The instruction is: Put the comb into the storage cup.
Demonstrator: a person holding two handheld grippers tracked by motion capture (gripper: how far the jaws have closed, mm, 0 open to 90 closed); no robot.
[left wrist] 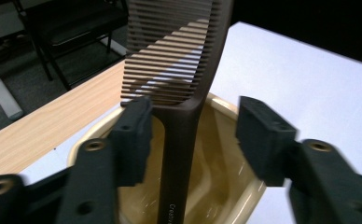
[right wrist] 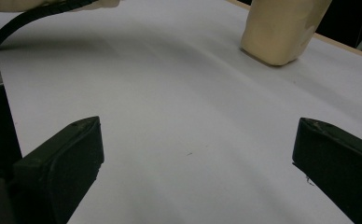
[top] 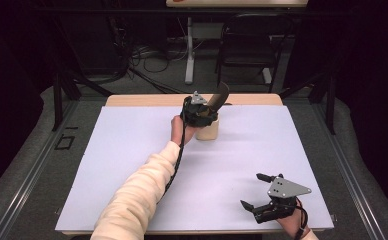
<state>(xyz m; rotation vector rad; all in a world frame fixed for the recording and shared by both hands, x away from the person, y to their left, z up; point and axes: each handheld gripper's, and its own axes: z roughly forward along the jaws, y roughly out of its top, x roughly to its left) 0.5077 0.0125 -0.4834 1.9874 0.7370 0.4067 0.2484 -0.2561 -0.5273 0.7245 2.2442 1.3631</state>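
Observation:
A dark brown comb (left wrist: pixel 179 70) stands upright in a cream cup (left wrist: pixel 244 200), handle down and teeth up. My left gripper (left wrist: pixel 195 126) hangs over the cup with its jaws apart on either side of the handle. The left pad is close beside the handle and the right pad stands well clear of it. In the high view the cup (top: pixel 208 131) sits at the far middle of the white sheet, with the comb (top: pixel 218 98) rising above the left gripper (top: pixel 202 112). My right gripper (top: pixel 251 190) rests open near the front right edge, with bare sheet between its jaws (right wrist: pixel 195 154).
The white sheet (top: pixel 132 165) covers a wooden table whose far edge (top: pixel 147 100) shows behind the cup. A black chair (top: pixel 247 45) and a table leg stand on the floor beyond. The left gripper's cable (right wrist: pixel 30 18) trails across the sheet, and the cup (right wrist: pixel 281 32) lies ahead.

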